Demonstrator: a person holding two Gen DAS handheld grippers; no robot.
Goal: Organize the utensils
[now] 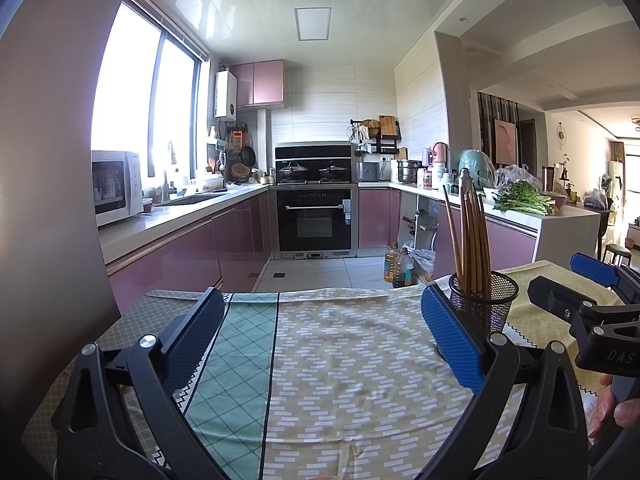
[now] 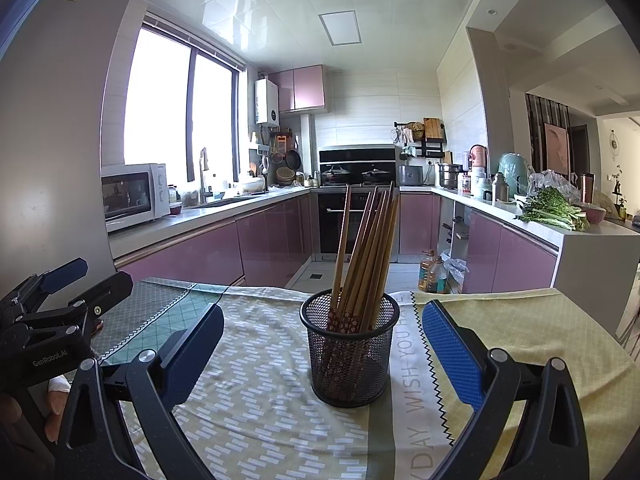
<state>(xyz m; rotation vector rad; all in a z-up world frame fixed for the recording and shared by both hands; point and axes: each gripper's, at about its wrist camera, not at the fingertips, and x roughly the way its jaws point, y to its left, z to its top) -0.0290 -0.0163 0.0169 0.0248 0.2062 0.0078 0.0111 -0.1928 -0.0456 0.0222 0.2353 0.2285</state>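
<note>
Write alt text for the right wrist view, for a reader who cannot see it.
A black mesh cup full of wooden chopsticks stands upright on a patterned tablecloth, centred between the open right tongs, which do not touch it. The left tongs show at the left edge, open and empty, with a kitchen behind.

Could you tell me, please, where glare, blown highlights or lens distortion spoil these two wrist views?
Left wrist view: the window is blown out to white, ceiling tiles reflect glare, and fisheye bending curves the near wall; the chopsticks stay sharp. Right wrist view: the window is overexposed too, the corners vignette black, yet the mesh holder reads crisply between the open right gripper.
</note>
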